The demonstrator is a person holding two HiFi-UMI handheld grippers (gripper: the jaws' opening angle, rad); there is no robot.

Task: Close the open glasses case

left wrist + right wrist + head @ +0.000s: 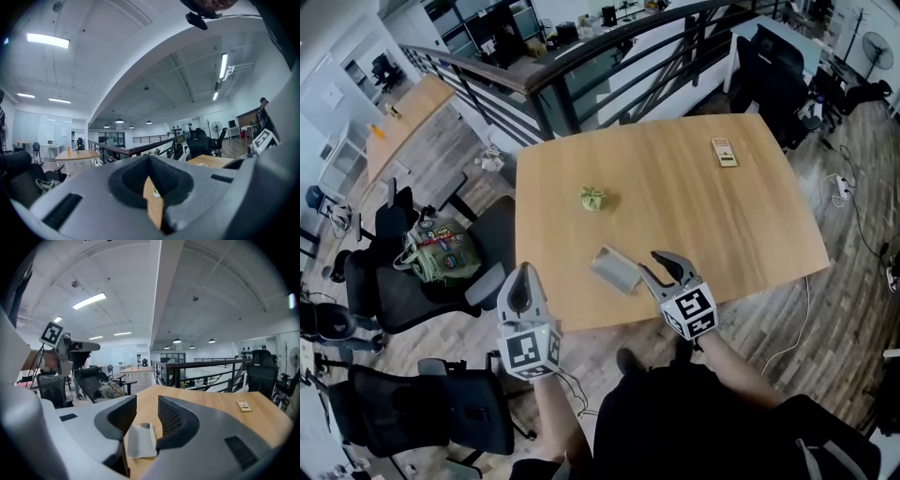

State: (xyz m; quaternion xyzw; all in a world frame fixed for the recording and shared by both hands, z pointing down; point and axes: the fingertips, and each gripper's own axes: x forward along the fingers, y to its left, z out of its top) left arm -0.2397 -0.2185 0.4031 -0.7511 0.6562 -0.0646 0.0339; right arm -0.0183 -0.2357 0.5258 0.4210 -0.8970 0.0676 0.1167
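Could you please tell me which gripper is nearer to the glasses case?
Right. The right gripper is just right of the glasses case, open jaws pointing at it; the left gripper hangs off the table's near edge, farther left.

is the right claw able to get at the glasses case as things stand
Probably yes: the right claw is open and the glasses case lies just ahead, nothing between them.

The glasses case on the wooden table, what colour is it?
Light grey glasses case, shown best in the right gripper view.
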